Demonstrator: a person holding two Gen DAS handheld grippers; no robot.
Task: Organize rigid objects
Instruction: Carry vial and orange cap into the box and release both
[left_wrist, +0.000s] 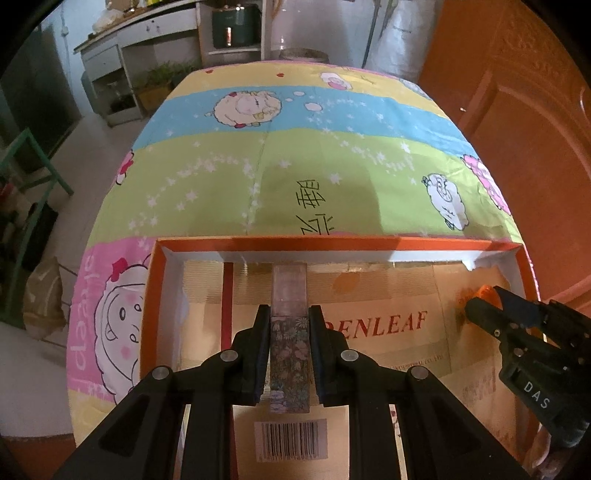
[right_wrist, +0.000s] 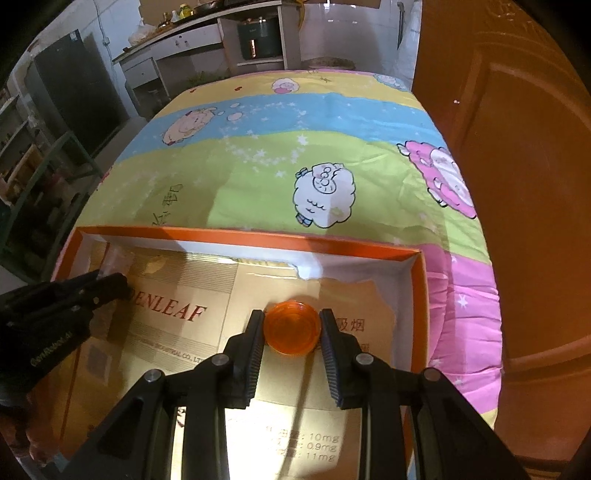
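Behind the orange box (left_wrist: 332, 242), only sheep-print quilt (left_wrist: 295, 155) and a brown door (left_wrist: 517, 147)

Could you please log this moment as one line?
left gripper: shut on floral bottle | right gripper: shut on orange lid | both over orange box
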